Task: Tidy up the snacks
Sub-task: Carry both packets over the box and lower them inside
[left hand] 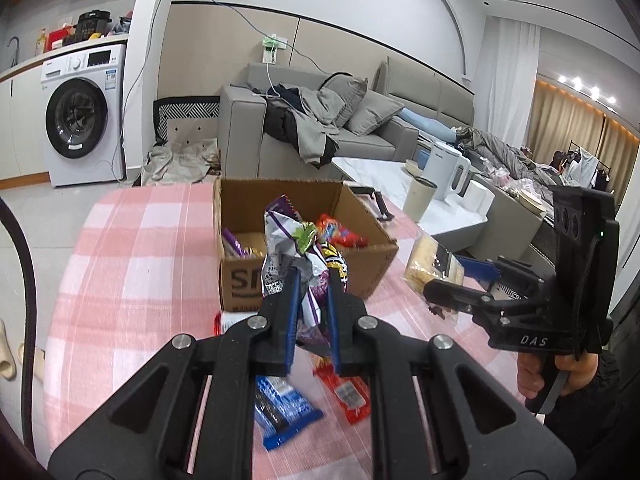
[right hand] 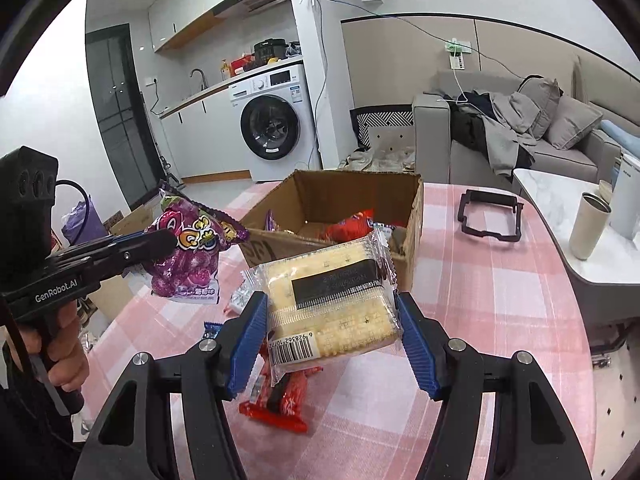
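Note:
An open cardboard box (left hand: 362,216) (right hand: 412,216) stands on the pink checked tablecloth (left hand: 140,264) with several snack packs inside. My left gripper (left hand: 314,280) (right hand: 168,238) is shut on a purple and silver candy bag (left hand: 286,240) (right hand: 188,256), held in the air in front of the box. My right gripper (right hand: 332,316) (left hand: 444,280) is shut on a clear pack of pale crackers (right hand: 332,300) (left hand: 428,266), also lifted off the table just right of the box. A blue snack bar (left hand: 284,408) and a red snack pack (left hand: 348,392) (right hand: 284,396) lie on the cloth below.
A black rectangular frame (right hand: 490,216) lies on the cloth right of the box. Beyond the table edge are a marble coffee table (left hand: 384,176) with a white kettle (left hand: 444,174) and a cream cup (right hand: 588,226), a grey sofa (left hand: 320,120) and a washing machine (right hand: 272,124).

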Available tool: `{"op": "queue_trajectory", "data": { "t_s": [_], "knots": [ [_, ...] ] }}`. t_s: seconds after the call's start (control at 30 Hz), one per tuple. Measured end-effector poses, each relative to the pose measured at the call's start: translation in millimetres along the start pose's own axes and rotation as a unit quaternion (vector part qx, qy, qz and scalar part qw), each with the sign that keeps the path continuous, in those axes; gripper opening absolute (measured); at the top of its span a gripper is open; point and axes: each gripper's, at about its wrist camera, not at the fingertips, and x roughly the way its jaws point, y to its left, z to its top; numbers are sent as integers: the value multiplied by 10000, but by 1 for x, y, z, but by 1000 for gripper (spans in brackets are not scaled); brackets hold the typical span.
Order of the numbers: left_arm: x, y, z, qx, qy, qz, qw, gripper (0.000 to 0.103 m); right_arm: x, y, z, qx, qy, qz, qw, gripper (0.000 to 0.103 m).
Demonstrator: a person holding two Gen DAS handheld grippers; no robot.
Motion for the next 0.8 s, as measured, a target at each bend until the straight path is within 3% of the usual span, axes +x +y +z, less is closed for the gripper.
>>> {"op": "queue_trajectory", "data": {
  "t_s": [0.8],
  "knots": [
    [62, 22, 64, 36, -154, 202, 9997, 10, 48, -8, 50, 150, -124, -43, 9998, 65]
  ]
}}
